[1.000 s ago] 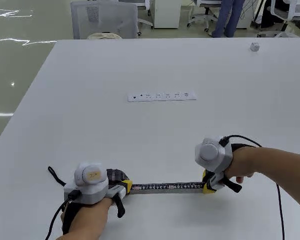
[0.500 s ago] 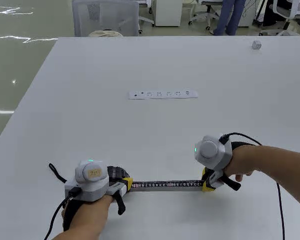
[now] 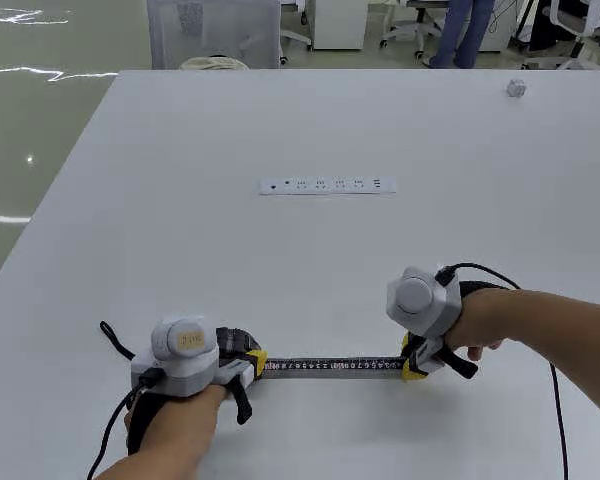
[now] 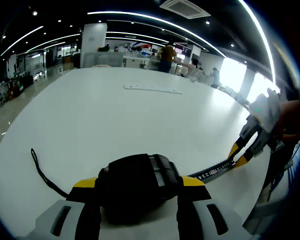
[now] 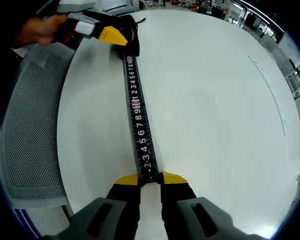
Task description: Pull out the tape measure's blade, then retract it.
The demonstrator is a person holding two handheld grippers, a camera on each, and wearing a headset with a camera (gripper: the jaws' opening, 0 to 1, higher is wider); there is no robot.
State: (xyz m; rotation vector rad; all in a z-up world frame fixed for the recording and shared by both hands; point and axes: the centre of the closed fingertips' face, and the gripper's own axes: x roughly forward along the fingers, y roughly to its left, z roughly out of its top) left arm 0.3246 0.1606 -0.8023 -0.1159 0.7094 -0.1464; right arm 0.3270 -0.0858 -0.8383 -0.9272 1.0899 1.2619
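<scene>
- Our left gripper [image 3: 245, 370] clamps the black tape measure [image 4: 137, 184] at the table's [image 3: 330, 260] near left.
- Our right gripper [image 5: 150, 179], further right, pinches the tip of the blade [image 5: 138, 120], which lies stretched between them.

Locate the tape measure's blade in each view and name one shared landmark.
Head view: blade, low centre, running left to right.
Left gripper view: blade, lower right, slanting up from the black case.
Right gripper view: blade, centre, rising from the bottom towards upper left.
Shared landmark: the case at the blade's end.
</scene>
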